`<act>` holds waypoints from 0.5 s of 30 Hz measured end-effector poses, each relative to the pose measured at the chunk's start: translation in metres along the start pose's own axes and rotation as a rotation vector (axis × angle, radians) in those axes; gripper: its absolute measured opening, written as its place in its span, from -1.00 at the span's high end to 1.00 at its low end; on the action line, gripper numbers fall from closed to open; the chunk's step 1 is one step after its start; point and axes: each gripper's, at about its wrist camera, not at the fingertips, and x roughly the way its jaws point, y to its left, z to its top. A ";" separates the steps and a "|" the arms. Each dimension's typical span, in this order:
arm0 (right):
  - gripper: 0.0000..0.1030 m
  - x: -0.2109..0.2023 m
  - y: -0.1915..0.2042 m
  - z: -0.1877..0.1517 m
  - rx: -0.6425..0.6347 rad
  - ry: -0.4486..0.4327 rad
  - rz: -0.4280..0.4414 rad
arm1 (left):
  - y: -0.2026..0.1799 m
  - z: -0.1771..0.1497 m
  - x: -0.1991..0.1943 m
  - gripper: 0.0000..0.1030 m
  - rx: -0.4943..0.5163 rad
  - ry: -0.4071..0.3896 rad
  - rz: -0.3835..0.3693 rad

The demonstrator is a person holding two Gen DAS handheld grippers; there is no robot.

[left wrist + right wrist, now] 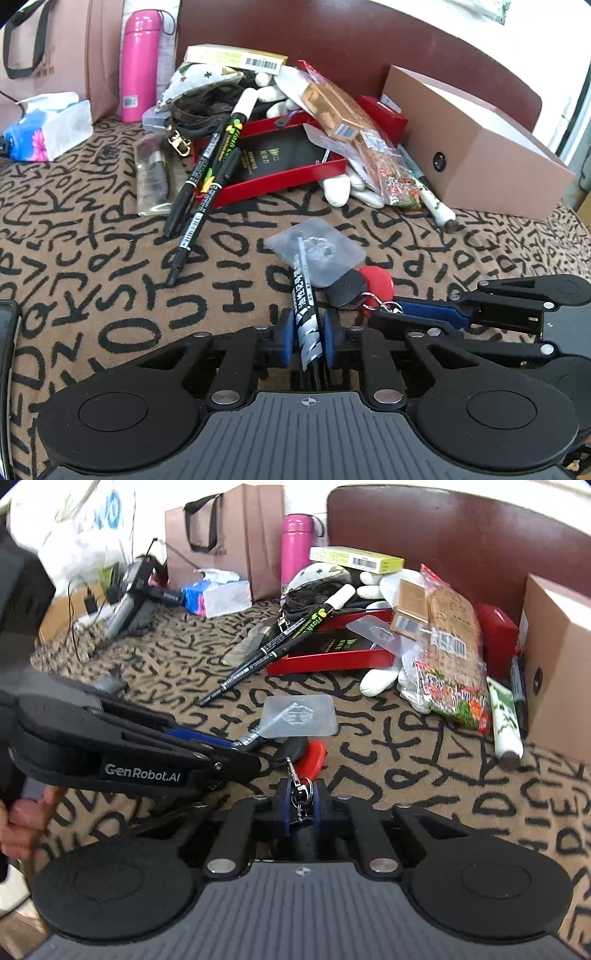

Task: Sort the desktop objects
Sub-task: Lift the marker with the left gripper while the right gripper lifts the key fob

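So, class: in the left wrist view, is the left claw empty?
No: the left claw is shut on a black-and-white pen standing between its blue pads.

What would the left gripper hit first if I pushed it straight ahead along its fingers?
Likely the clear plastic sheet lying on the pen that the left gripper is clamped on, with the key fob bunch just beside it. Depth is uncertain.

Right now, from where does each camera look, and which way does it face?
Left wrist: sits on the left hand-held gripper, facing the red tray; shut on a black pen.
Right wrist: sits on the right hand-held gripper, shut on the key ring; a hand shows at left.
Shared: clear plastic card, pink bottle.
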 end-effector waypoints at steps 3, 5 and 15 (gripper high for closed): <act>0.76 -0.007 -0.004 0.000 0.049 -0.016 0.015 | -0.001 -0.001 -0.004 0.79 0.003 0.005 -0.005; 0.77 -0.013 -0.006 0.001 0.072 -0.030 0.022 | -0.002 -0.001 -0.007 0.79 0.000 0.009 -0.021; 0.83 -0.052 -0.020 0.014 0.126 -0.156 0.015 | -0.017 0.017 -0.034 0.79 -0.004 -0.055 -0.094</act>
